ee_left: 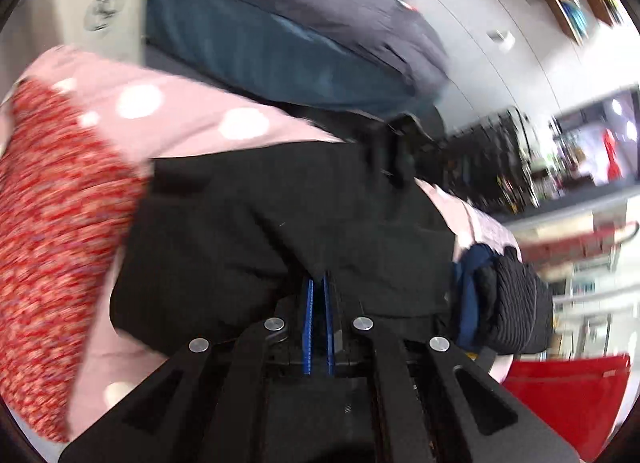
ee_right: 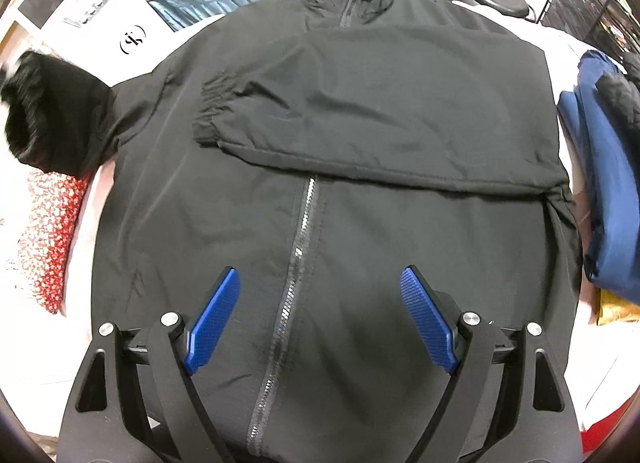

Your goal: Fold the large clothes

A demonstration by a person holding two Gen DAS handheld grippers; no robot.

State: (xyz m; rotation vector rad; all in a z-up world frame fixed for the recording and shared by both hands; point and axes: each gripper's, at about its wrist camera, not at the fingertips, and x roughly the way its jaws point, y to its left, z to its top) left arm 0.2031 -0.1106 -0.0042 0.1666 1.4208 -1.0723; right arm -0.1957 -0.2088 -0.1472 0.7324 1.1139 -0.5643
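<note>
A black zip-up jacket (ee_right: 320, 223) lies front up on a pink dotted bedsheet (ee_left: 180, 115). One sleeve (ee_right: 360, 111) is folded flat across its chest. The other sleeve (ee_right: 60, 119) sticks out at the left edge of the right wrist view, its cuff raised and blurred. My right gripper (ee_right: 320, 275) hovers open over the lower zipper (ee_right: 298, 247), with nothing between its blue pads (ee_right: 428, 319). The left wrist view is smeared by motion. There my left gripper (ee_left: 318, 281) is shut, its pads pinching the black jacket fabric (ee_left: 280, 203), which hides the fingertips.
A red patterned cushion (ee_left: 60, 223) lies to the left of the jacket. Folded navy clothes (ee_right: 600, 191) and a black knit piece (ee_left: 516, 303) are stacked on the right. A blue-grey duvet (ee_left: 260, 43) lies behind, and a red bag (ee_left: 568, 395) stands low on the right.
</note>
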